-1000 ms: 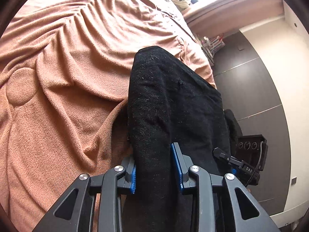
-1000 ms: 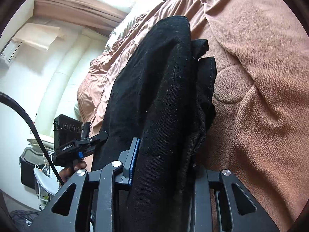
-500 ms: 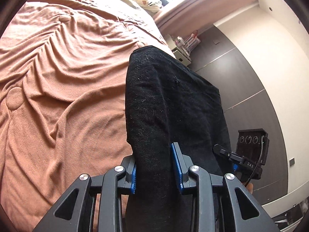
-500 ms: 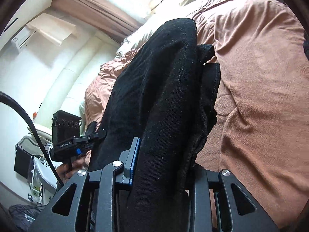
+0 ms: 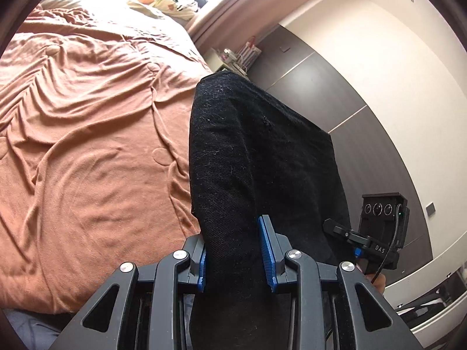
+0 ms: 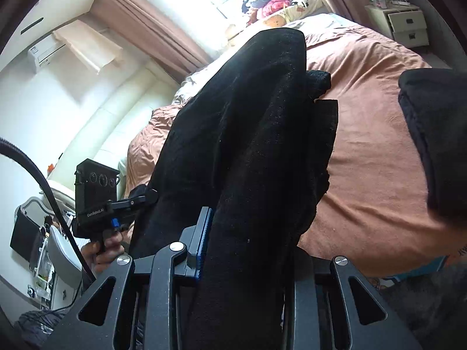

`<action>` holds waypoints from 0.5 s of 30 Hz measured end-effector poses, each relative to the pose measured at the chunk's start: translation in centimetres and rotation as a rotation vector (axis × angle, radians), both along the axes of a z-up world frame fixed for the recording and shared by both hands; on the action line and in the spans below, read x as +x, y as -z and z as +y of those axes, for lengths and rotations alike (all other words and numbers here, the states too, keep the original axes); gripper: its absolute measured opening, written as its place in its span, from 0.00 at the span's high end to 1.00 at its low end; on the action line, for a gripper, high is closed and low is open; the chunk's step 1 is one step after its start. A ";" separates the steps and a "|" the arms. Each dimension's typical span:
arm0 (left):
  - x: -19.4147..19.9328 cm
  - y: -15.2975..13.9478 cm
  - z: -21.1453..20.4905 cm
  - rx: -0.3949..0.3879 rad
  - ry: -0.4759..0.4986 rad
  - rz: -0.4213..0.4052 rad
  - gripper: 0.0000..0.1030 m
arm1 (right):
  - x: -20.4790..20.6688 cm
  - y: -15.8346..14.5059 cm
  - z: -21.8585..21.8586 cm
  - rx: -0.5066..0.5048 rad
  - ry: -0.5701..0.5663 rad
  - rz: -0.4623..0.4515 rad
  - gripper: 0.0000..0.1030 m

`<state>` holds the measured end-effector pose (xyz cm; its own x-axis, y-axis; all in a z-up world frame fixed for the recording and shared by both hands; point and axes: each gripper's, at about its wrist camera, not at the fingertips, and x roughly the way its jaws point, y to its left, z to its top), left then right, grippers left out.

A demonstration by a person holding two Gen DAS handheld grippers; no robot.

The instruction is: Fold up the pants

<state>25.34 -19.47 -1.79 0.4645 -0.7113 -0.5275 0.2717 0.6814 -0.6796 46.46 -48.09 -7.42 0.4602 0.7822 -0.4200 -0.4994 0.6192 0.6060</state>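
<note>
The black pants (image 5: pixel 256 151), coarse and lint-flecked, hang in thick folds above the rumpled terracotta bedspread (image 5: pixel 87 134), both ends clamped between ribbed blue fingers (image 5: pixel 267 250): left gripper (image 5: pixel 235 253) and right gripper (image 6: pixel 248 245) each grasping bunched cloth

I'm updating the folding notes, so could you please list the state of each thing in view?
black pants: bunched, held up off the bed
left claw: shut on the pants
right claw: shut on the pants
brown bedspread: spread out, wrinkled
white nightstand: drawers closed
</note>
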 end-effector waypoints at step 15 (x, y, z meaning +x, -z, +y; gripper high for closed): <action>-0.8 -0.8 -8.8 -0.021 0.106 -0.028 0.69 | -5.9 0.9 -9.0 0.024 0.102 -0.011 0.74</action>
